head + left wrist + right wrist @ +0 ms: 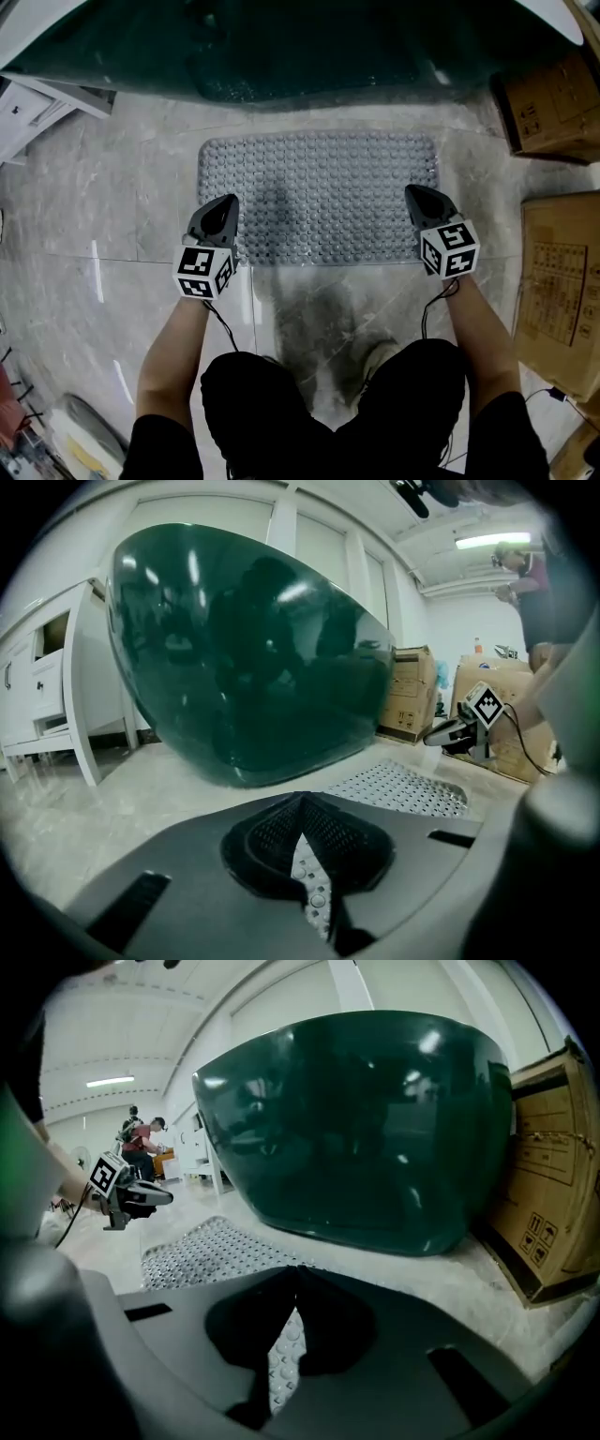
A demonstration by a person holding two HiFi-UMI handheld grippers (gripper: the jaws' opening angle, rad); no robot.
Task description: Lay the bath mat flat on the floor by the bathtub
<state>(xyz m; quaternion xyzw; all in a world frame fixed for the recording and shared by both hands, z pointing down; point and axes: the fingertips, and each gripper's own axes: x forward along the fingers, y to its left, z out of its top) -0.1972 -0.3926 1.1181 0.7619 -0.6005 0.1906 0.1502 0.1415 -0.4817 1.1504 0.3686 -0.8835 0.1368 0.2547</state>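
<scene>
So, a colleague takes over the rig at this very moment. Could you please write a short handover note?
Left hand-held gripper: shut, tip over the bath mat's near left corner.
Right hand-held gripper: shut, tip over the near right corner.
Neither corner looks lifted; I cannot tell whether either one pinches the mat.
Bath mat: spread flat on the floor beside the bathtub, with a strip of floor between them.
Done: the mat appears to be laid.
Left: probably only to draw both away and check the edges.

Grey left gripper [228, 201], right gripper [414, 191]; checkered marker cubes [204, 272]; black cables [223, 323].
</scene>
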